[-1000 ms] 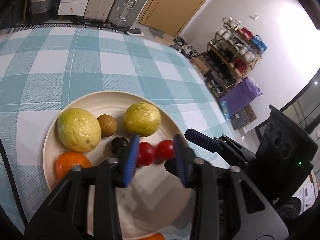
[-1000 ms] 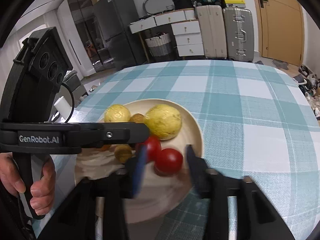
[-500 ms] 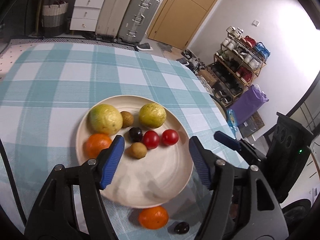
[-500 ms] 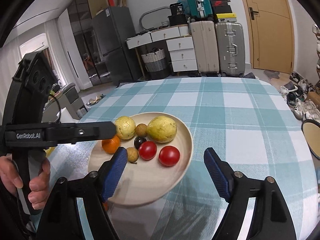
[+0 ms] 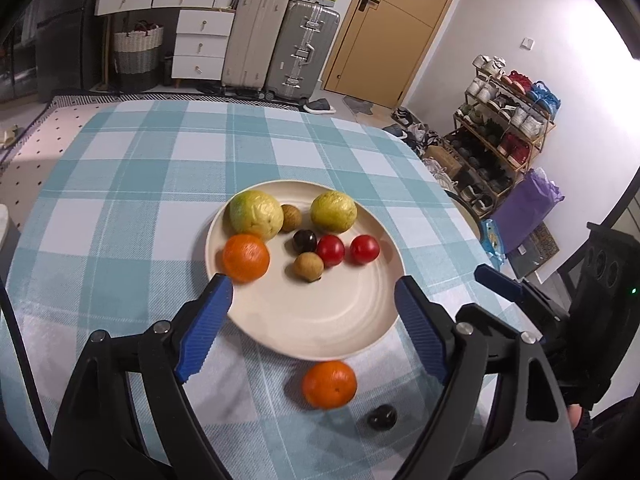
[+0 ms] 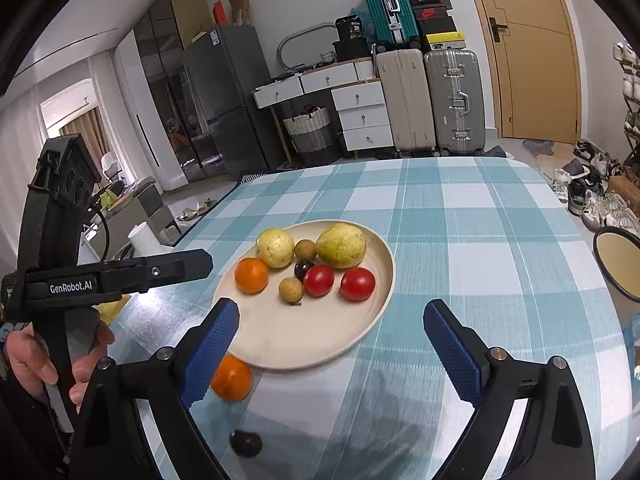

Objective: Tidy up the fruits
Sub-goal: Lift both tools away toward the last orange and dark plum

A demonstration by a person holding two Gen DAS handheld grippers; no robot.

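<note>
While both grippers hang over the near side, the checked tablecloth is the biggest surface: wide bare cloth far and left of the plate, its far edge dropping to the floor by the suitcases. In the right wrist view the right edge runs close past a dark-rimmed bowl.

Cream plate sits mid-table; its near half is bare, with fruit packed on the far half. Two yellow-green guavas at the far rim, well apart, with a brown longan between them. Orange on plate at the left rim. Two red tomatoes touching side by side, dark plum just left of them, second longan nearer.

Off the plate: loose orange on the cloth just near of the plate rim, loose dark plum near and right of it.

Left gripper: jaws opening, nothing between the pads except the bare near rim of the plate below. The loose orange lies under and between its finger arms. Right gripper: jaws opening, empty, spanning the plate's near-right rim; the loose orange sits just beside its left pad. A hand holds the left gripper's handle at left in the right wrist view.
</note>
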